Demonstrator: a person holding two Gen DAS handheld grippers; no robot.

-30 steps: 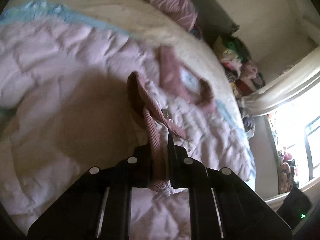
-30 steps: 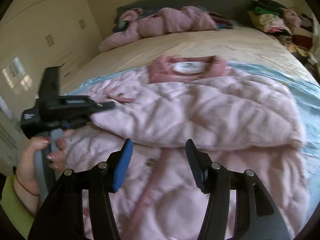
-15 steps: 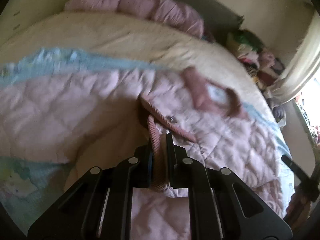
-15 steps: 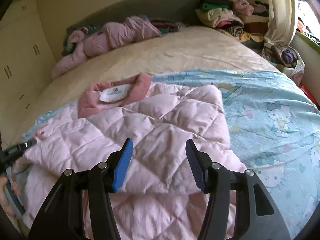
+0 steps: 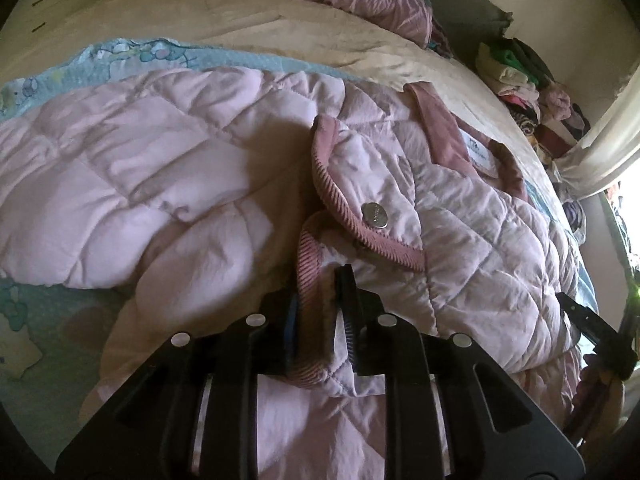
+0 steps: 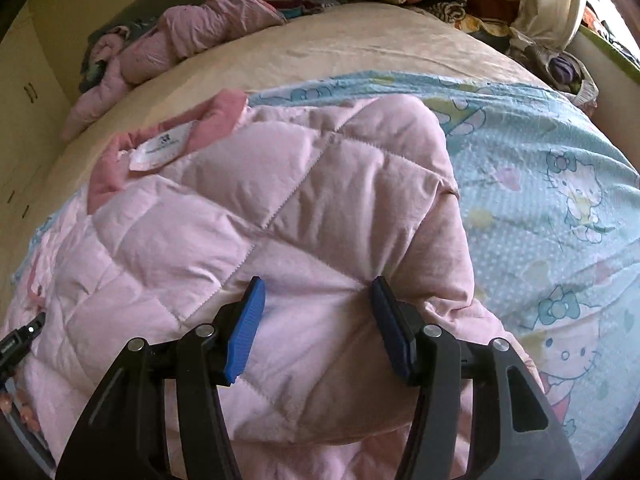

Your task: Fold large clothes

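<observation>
Bed with cream cover point(image 6: 340, 40), blue cartoon sheet point(image 6: 560, 168); pale pink quilted puffer jacket point(image 5: 460, 216) lying spread there. Am clamping left gripper point(image 5: 318, 320) on ribbed cuff point(image 5: 308, 276); right gripper point(image 6: 316, 320) hovering, jaws apart, empty. Judging jacket light, soft, slippery; gripping corded hems, seams.

Home bedroom, bed point(image 6: 360, 44), patterned sheet point(image 6: 560, 184), piled clothes point(image 5: 520, 76)

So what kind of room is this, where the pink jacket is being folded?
Most likely a bedroom: the quilted pink jacket lies on a wide bed with a cartoon-cat sheet, a wardrobe stands along one side, and clothes are piled by the headboard.
</observation>
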